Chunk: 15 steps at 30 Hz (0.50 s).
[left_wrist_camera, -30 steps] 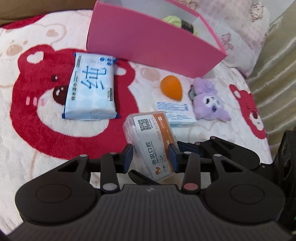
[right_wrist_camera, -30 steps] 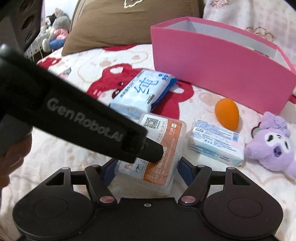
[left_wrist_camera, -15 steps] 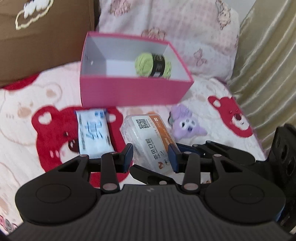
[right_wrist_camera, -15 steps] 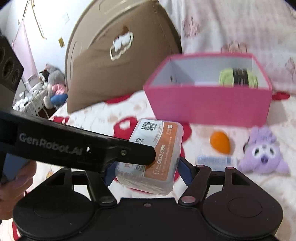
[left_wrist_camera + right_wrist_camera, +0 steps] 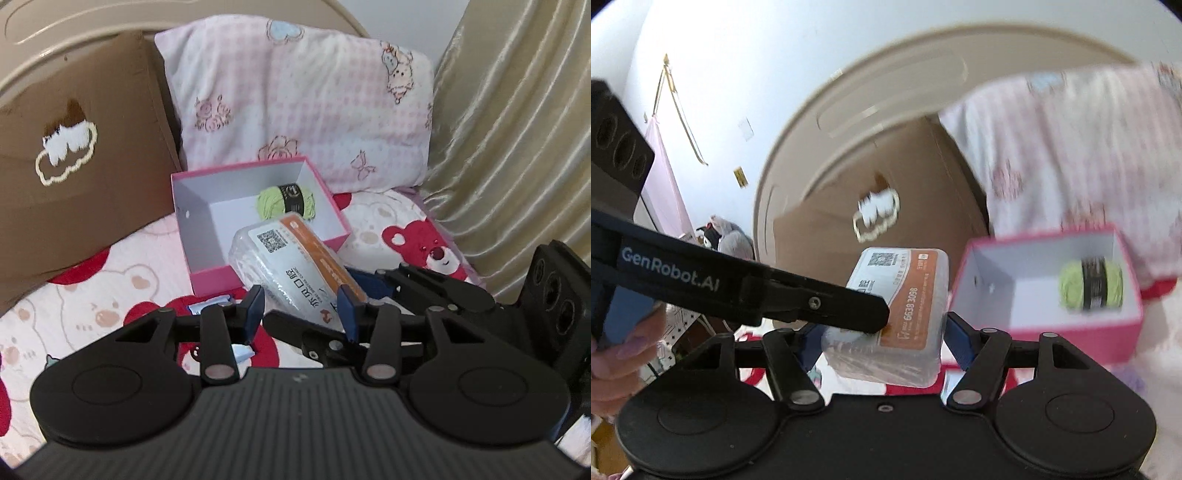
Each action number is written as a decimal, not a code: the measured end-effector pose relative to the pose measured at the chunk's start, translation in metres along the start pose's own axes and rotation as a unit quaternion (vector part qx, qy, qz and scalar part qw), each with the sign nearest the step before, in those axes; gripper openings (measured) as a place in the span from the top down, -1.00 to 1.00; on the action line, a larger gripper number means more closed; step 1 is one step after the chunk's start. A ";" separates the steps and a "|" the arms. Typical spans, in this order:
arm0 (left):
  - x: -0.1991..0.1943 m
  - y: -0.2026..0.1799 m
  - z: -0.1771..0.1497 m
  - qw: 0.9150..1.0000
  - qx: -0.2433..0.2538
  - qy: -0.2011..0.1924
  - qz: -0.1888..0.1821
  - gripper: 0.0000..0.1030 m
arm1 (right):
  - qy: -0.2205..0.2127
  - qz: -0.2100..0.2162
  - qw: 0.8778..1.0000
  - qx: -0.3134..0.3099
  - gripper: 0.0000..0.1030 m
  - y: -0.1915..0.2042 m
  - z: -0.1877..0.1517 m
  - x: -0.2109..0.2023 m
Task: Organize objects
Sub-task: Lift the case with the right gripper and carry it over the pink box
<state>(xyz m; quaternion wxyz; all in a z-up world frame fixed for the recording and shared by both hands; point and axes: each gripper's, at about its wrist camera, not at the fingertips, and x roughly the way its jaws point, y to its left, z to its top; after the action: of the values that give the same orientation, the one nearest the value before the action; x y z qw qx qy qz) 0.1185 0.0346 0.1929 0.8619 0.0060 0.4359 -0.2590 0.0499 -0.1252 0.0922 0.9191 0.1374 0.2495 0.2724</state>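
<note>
A clear plastic box with a white and orange label hangs in the air, tilted, held from two sides. My left gripper has its blue pads on the box's sides while its jaws are opening slightly. My right gripper clamps the same box across its width, jaws closing. The left gripper's black finger crosses the box's label in the right wrist view. Just behind stands the open pink box, also seen to the right, with a green yarn ball inside.
A brown pillow and a pink patterned pillow lean on the beige headboard behind the pink box. A gold curtain hangs at the right. The bear blanket lies below. A hand holds the left gripper.
Both grippers have lifted the plastic box off the blanket, up to the pink box's rim. The tissue packs, orange sponge and purple plush have dropped out of view.
</note>
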 end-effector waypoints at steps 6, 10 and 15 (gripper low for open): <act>-0.015 -0.017 0.043 1.000 0.021 -0.004 0.019 0.13 | -0.012 -0.025 1.000 -0.010 -0.32 0.015 0.048 -0.010; -0.012 -0.022 0.066 1.000 0.019 -0.001 0.018 0.13 | -0.016 -0.045 0.999 -0.004 -0.32 0.011 0.070 -0.011; -0.014 -0.032 0.090 0.999 0.036 -0.008 0.023 0.13 | -0.018 -0.060 0.998 0.008 -0.31 0.002 0.091 -0.010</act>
<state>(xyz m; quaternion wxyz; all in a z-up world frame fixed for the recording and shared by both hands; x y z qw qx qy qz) 0.1644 -0.0079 0.2662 0.8704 0.0451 0.4190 -0.2545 0.0899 -0.1400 0.1729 0.9369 0.1348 0.2427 0.2122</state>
